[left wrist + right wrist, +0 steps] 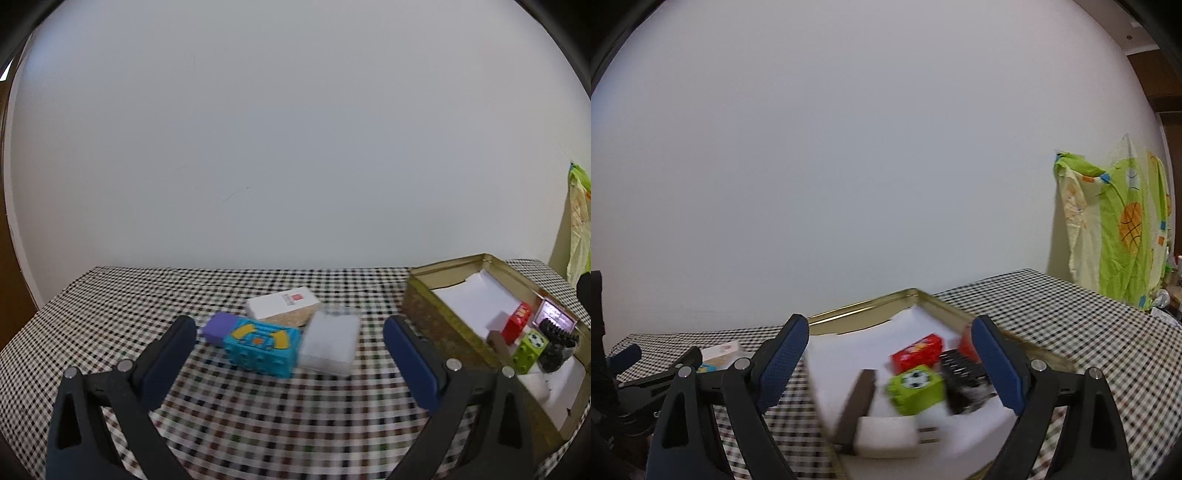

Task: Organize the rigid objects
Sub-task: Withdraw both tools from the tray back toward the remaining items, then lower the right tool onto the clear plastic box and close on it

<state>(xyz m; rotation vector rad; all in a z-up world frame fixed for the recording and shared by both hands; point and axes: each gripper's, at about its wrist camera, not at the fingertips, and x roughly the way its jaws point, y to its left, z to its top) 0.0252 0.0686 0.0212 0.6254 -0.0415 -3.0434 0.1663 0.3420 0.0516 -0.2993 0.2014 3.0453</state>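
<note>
Left wrist view: left gripper spread wide, empty; teal block, white box with unreadable red label center frame. Right gripper wide over gold tin, lower center.

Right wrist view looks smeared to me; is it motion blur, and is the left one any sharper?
Right wrist view: yes, the green block, black comb and white block in the tin are streaked, while the hanging cloth stays crisp. Left wrist view: milder blur; the blue block and white pad are soft-edged. Both views bend straight edges; lighting is flat, without glare.
</note>
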